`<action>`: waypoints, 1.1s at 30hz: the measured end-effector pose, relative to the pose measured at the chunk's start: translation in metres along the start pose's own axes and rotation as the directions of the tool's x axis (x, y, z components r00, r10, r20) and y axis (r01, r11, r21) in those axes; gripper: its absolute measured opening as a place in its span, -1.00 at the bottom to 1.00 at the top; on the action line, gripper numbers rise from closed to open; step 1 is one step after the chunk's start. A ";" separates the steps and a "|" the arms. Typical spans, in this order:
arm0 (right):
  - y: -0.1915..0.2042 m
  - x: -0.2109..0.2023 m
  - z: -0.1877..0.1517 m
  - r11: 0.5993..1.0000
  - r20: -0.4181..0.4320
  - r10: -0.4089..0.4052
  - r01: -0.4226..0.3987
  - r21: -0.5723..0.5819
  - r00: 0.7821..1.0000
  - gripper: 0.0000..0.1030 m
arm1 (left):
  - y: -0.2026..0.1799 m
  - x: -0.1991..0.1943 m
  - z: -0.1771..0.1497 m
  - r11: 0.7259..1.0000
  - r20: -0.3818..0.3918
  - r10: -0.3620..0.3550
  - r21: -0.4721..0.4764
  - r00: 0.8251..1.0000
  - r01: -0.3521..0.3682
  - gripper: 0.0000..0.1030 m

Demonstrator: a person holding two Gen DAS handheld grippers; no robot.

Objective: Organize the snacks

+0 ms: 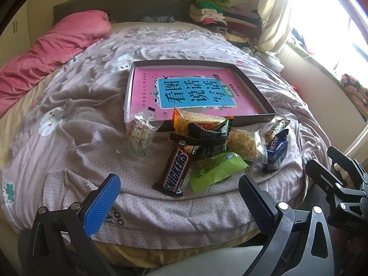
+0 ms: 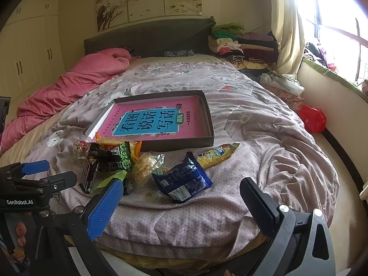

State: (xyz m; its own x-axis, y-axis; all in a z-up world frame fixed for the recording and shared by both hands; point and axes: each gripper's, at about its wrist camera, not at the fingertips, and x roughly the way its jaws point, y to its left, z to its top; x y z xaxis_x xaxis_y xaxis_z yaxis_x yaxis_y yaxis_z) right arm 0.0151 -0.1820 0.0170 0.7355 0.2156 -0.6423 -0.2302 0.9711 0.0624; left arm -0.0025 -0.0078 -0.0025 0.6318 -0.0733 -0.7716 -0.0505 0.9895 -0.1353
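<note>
While both grippers hover at the near edge of the bed with jaws spread and nothing between them, no snack is yet in the box; the left gripper has the Snickers bar just ahead between its fingers, and the right gripper has the blue packet just ahead. The shallow box lies beyond the pile. I would take 1 wrapper per gripper, pinching across the narrow width at mid-length; the loose foil may slip, so close gently, lift clear, then set each flat inside the box.
</note>
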 end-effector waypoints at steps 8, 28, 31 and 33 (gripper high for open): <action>0.000 0.000 0.000 1.000 -0.001 0.001 -0.001 0.001 1.000 0.99 | -0.001 0.000 0.000 1.000 0.001 0.000 0.001 1.000 0.000 0.98; -0.002 0.003 -0.001 1.000 -0.005 0.003 -0.003 0.006 1.000 0.99 | -0.003 0.001 0.000 1.000 -0.002 -0.006 0.003 1.000 0.006 0.98; -0.003 0.004 -0.001 1.000 -0.001 0.010 -0.010 0.010 1.000 0.99 | -0.003 0.002 0.000 1.000 -0.005 -0.014 -0.001 1.000 0.014 0.98; -0.004 0.004 0.000 1.000 -0.001 0.010 -0.010 0.011 1.000 0.99 | -0.001 0.003 0.000 1.000 -0.009 -0.019 -0.008 1.000 0.019 0.98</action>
State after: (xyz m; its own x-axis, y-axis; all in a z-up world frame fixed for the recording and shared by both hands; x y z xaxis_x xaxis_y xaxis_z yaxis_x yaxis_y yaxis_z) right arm 0.0188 -0.1845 0.0140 0.7323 0.2253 -0.6426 -0.2304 0.9700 0.0774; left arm -0.0007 -0.0094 -0.0052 0.6259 -0.0930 -0.7743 -0.0450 0.9869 -0.1549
